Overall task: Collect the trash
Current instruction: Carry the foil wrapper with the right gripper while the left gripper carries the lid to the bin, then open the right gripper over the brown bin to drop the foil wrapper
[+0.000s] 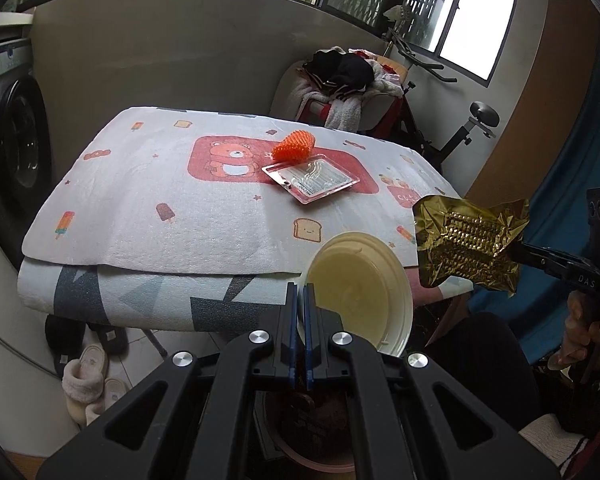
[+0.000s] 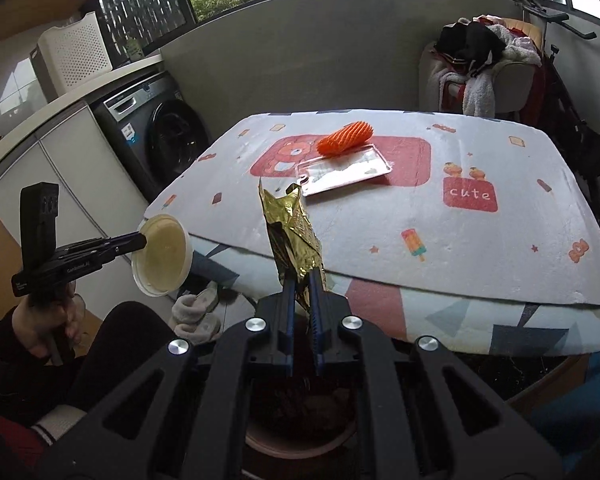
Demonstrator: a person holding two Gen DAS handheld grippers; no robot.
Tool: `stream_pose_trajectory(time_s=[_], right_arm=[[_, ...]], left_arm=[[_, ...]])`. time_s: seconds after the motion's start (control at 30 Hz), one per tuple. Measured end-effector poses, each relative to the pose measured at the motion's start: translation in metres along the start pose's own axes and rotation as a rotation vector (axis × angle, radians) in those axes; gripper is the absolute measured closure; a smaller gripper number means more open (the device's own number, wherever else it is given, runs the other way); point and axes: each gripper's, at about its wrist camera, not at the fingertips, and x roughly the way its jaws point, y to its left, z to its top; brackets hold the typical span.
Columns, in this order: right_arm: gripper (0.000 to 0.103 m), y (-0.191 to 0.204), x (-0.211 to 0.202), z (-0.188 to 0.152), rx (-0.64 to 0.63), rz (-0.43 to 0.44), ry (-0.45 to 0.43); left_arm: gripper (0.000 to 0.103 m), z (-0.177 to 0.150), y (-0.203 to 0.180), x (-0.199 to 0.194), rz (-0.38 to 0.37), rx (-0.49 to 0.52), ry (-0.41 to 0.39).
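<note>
My left gripper (image 1: 301,289) is shut on the rim of a cream plastic lid (image 1: 360,292), held in the air off the table's near edge; the lid also shows in the right wrist view (image 2: 164,254). My right gripper (image 2: 302,276) is shut on a crumpled gold foil wrapper (image 2: 294,232), also held in the air; the wrapper shows in the left wrist view (image 1: 470,246). An orange foam net (image 1: 293,145) (image 2: 345,138) and a clear plastic blister pack (image 1: 311,178) (image 2: 344,172) lie on the table's patterned cloth (image 1: 148,200). A round bin (image 2: 300,436) sits below both grippers.
A washing machine (image 2: 160,132) stands left of the table. A chair piled with clothes (image 1: 340,92) and an exercise bike (image 1: 472,128) stand behind it. Slippers (image 1: 86,380) lie on the floor under the table's near edge.
</note>
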Motion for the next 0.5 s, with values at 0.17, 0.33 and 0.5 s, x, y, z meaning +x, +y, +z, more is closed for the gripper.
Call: stream_pose_trajectory(time_s=[0.17,0.33,0.5], right_arm=[[0.092,0.012,0.006,-0.016,-0.024,0.035,0.1],[0.092,0.018,0.024,-0.034,-0.033,0.055,0.205],[0.092,0.02,0.047,-0.045,-0.004,0.084,0.289]], left_arm=[[0.099,-0.008,0.001,0.001,-0.01,-0.004,0.012],[0.099,-0.013,0.001,0.006,-0.023,-0.015,0.021],[0.099,-0.019,-0.001,0.012,-0.029,-0.013,0.04]])
